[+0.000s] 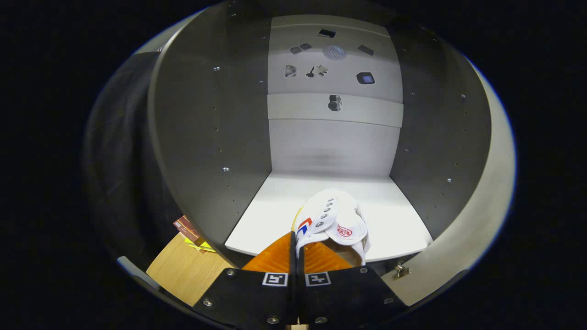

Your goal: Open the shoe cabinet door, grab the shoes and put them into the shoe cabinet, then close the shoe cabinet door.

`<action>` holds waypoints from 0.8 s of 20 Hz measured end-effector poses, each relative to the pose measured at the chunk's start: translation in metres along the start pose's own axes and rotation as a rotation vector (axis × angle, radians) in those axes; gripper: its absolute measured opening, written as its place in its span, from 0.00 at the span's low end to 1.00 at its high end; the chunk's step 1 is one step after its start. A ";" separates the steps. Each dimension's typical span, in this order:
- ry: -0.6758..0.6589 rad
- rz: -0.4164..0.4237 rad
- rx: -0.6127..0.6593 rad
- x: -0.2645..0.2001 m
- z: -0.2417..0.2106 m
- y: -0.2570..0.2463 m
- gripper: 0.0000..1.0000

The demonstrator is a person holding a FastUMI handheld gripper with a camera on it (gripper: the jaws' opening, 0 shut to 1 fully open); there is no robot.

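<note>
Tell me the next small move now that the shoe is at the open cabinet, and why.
Probably ease forward and down a little, then open the fingers. The gripper is shut on the white shoe, pinching its side wall, and the shoe hangs over the front part of the cabinet shelf, with bare shelf beyond it. The door stands open beside it, so nothing blocks the set-down.
</note>
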State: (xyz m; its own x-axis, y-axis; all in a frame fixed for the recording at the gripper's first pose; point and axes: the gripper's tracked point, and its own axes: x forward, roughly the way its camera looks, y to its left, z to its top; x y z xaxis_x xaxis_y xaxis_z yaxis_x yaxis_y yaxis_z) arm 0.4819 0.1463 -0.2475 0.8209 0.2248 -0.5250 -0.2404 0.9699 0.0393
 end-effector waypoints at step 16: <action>0.020 0.044 0.005 0.087 0.022 0.001 0.01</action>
State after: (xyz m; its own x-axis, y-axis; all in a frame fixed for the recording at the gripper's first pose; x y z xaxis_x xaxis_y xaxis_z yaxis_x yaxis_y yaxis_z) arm 0.5643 0.1685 -0.2747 0.7988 0.2655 -0.5399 -0.2738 0.9595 0.0668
